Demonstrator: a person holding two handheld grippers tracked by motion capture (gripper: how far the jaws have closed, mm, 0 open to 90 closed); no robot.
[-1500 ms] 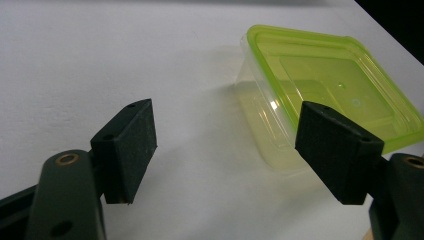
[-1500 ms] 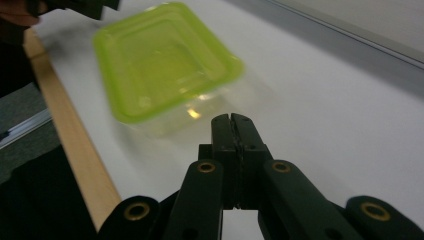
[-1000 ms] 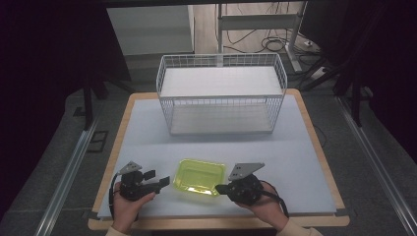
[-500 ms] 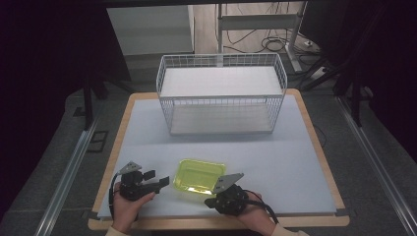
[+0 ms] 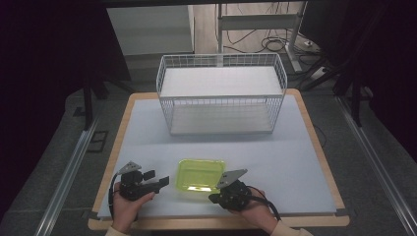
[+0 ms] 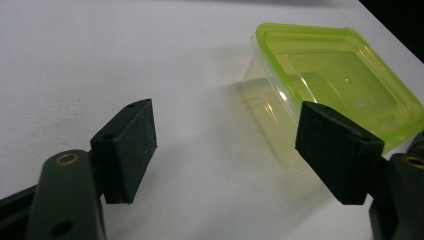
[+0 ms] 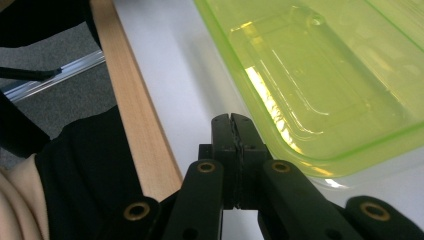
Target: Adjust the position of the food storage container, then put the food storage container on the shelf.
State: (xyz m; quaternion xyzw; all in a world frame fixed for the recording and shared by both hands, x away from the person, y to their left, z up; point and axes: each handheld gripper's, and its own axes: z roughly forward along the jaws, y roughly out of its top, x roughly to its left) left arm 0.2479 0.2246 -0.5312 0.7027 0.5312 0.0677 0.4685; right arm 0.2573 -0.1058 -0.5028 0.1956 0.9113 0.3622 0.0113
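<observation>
1. Movement first: against the earlier high view, the right gripper (image 5: 215, 198) has swung in from the right and dropped toward the near edge of the translucent lime-green lidded plastic container (image 5: 200, 174); the left gripper (image 5: 161, 183) sits where it was, and the container has not shifted.

2. Left side now: the left gripper lies low over the pale grey tabletop (image 5: 147, 137), held in the person's left hand (image 5: 127, 204), jaws wide apart with nothing between them.

3. From the left gripper view, the container (image 6: 335, 90) sits just ahead and to the right of the open jaws, its near corner close behind the right-hand pad (image 6: 336, 150), not gripped.

4. Centre: the container rests flat on the tabletop near the front edge, between the two grippers, well apart from the white wire basket (image 5: 221, 93) at the back.

5. Right side: the right gripper (image 7: 233, 125) has its jaws pressed together, empty, their tips just beside the container's lid rim (image 7: 320, 157); contact I cannot confirm.

6. Far right of it, the wooden table border (image 7: 135, 110) runs alongside, and a black sleeve (image 7: 85, 165) shows near it.
</observation>
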